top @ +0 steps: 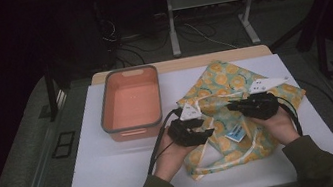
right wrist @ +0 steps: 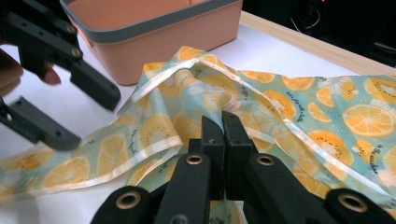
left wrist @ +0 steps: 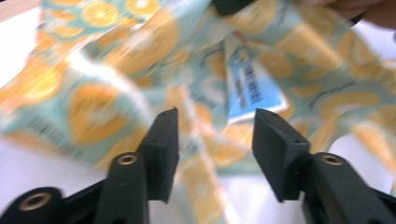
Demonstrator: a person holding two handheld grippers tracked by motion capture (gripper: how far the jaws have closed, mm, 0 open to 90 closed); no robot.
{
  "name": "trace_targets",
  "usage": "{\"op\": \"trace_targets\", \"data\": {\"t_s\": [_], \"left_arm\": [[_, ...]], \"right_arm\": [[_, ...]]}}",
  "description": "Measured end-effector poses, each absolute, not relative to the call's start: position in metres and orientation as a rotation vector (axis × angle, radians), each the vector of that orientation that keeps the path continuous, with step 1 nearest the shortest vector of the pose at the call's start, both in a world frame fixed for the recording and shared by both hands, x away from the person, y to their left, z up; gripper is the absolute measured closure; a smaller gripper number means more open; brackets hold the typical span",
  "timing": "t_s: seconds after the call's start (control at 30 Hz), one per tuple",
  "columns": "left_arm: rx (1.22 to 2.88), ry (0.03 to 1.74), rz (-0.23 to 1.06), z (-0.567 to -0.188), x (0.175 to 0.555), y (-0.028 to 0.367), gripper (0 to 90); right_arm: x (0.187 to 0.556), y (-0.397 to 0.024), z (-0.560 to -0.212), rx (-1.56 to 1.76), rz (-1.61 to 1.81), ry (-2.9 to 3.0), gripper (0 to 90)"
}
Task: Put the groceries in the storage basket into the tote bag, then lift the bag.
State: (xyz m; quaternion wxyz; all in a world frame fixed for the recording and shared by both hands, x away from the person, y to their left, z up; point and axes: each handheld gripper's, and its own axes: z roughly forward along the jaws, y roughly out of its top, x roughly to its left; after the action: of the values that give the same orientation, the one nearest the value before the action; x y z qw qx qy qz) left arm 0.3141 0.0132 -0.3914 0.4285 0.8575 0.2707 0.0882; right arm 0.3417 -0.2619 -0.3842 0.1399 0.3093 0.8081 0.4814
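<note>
Right gripper [right wrist: 223, 122] is clamped tight on the one orange-print cloth [right wrist: 299, 112], pinching a fold near its middle. Left gripper [left wrist: 215, 122] has jaws apart, nothing pinched, w/ cloth just past the tips. 1 blue label [left wrist: 252, 88] on the cloth, text too blurry to read. 1 pink tub [top: 131, 102] sits left of it on the white table [top: 116, 172].

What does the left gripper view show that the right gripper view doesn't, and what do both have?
Left gripper view alone: a blue label on the fabric, ahead of that gripper's parted jaws. Right gripper view alone: the orange bin with a grey rim, the table's wooden edge, and the right gripper shut on the cloth. Both share the orange-print cloth lying on the white table top.
</note>
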Motion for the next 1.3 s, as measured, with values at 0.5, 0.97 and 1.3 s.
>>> {"op": "trace_targets", "data": {"t_s": [0.5,0.97,1.3], "left_arm": [[2.133,0.730,0.135,-0.421,0.339,0.015,87.3],[2.094,0.748,0.118,-0.406,0.308,0.074,88.3],[2.047,0.846,0.057,-0.419,0.307,0.107,88.3]], "right_arm": [[0.335,-0.262,-0.384,0.867,1.395,2.351,89.1],[0.301,-0.242,-0.394,0.766,1.333,2.521,88.9],[0.287,-0.216,-0.427,0.707,1.134,2.695,64.9]]}}
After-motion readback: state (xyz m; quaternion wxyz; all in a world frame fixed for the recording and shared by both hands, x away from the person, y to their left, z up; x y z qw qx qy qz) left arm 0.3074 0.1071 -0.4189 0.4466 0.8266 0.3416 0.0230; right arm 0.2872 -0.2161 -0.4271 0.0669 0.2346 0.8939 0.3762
